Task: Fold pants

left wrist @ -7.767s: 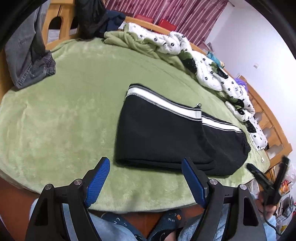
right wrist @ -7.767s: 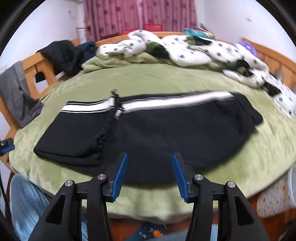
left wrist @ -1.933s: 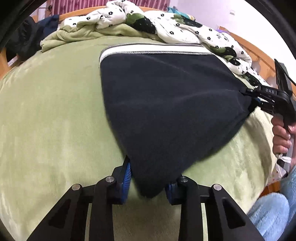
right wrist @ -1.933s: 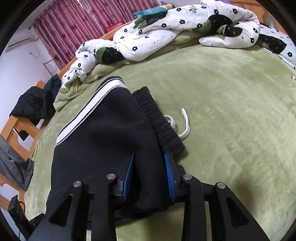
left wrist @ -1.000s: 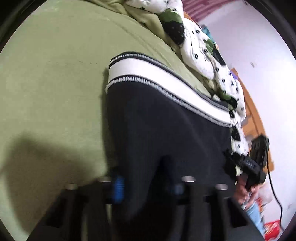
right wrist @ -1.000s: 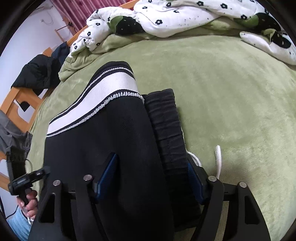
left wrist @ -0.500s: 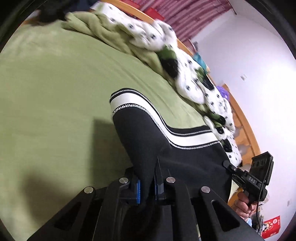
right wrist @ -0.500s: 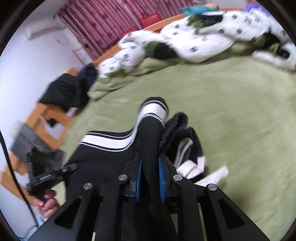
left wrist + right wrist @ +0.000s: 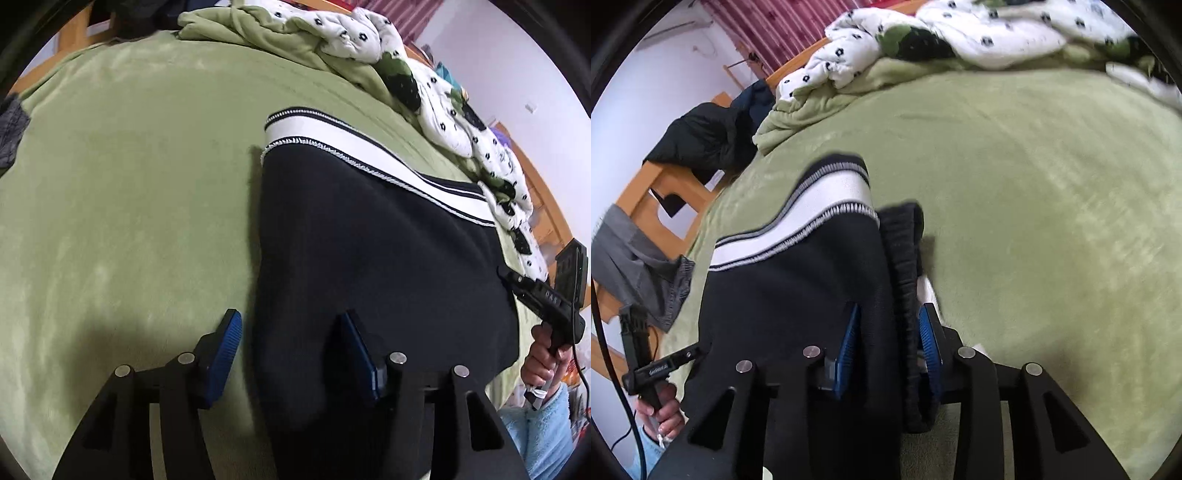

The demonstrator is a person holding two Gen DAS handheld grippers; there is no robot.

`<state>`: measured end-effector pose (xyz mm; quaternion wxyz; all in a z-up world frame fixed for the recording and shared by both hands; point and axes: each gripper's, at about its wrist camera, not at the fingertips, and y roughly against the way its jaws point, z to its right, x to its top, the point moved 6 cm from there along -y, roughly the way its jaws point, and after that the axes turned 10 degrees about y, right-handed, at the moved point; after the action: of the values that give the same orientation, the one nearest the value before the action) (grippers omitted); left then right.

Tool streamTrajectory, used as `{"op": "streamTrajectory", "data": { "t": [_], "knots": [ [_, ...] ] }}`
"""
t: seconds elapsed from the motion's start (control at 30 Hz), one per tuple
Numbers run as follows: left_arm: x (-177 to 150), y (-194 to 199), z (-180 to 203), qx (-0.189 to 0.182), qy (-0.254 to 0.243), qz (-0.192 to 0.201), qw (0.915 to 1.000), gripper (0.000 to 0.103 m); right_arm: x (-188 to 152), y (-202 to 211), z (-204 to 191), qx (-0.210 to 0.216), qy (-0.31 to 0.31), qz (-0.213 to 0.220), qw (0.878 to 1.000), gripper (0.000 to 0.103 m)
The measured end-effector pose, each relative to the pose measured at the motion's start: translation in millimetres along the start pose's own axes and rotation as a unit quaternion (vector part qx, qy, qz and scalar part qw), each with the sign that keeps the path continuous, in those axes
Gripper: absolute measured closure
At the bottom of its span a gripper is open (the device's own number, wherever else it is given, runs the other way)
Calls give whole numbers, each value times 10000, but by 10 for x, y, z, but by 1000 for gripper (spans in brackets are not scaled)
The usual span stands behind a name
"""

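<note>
Pants, black with a white side stripe, lie folded on the green blanket that covers the bed, their long axis running along the stripe from the left gripper's end toward the right gripper's end. In the left wrist view the left gripper has its blue pads spread wide; the left edge of the pants falls into the gap between them, the right pad lies against the dark cloth and the left pad stands over bare blanket, gripping nothing. In the right wrist view the right gripper has its pads drawn in partway around the ribbed black waistband and the folded cloth beside it; both pads seem to touch the fabric, though I cannot tell whether they pinch it firmly. The near edge of the pants is hidden under each gripper's black frame, so the corners there cannot be made out. A bit of white drawstring peeks out just right of the waistband, mostly covered. The striped end in the right wrist view is blurred. Beyond the pants, at the far edge of the blanket, lies a heap of white spotted bedding; a dark jacket and a grey garment hang on the wooden bed frame to the left of the blanket.
</note>
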<state>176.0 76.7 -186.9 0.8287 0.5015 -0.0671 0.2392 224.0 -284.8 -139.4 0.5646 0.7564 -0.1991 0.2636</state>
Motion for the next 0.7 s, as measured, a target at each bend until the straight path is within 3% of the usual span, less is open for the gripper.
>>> {"op": "streamTrajectory", "data": {
  "t": [0.13,0.23,0.27,0.33,0.37,0.43,0.47,0.53,0.57,0.63,0.7],
  "knots": [
    [3,113,-43,-148,235,39,9996,45,323,-39,-164,-100,331,271,9990,59],
    [-5,166,-104,-39,286,61,9996,44,466,-395,-181,-401,505,19,9979,59],
    [-10,191,-138,-21,331,73,9994,44,459,-519,-179,-395,492,-165,9979,72],
    [-24,261,-182,-60,398,105,9991,44,481,-534,-214,-275,505,-158,9982,81],
    [-30,306,-184,-86,385,133,9991,44,503,-403,-228,25,494,-60,9988,88],
    [-59,392,-184,-87,260,216,9994,44,503,-97,-154,648,141,313,9973,89],
    [-75,424,-173,-76,170,252,9995,44,489,-60,-133,611,76,380,9974,89],
    [-97,435,-144,-88,39,266,9996,44,369,-154,-35,55,187,173,9997,89],
    [-95,431,-117,-108,-7,275,9996,44,278,-293,26,-204,245,-55,9995,88],
    [-62,418,-16,-69,-123,370,9992,44,213,-374,78,-324,190,-15,9993,82],
    [17,461,160,-53,-362,627,9974,44,263,-242,62,-429,147,42,9990,65]
  ]
}}
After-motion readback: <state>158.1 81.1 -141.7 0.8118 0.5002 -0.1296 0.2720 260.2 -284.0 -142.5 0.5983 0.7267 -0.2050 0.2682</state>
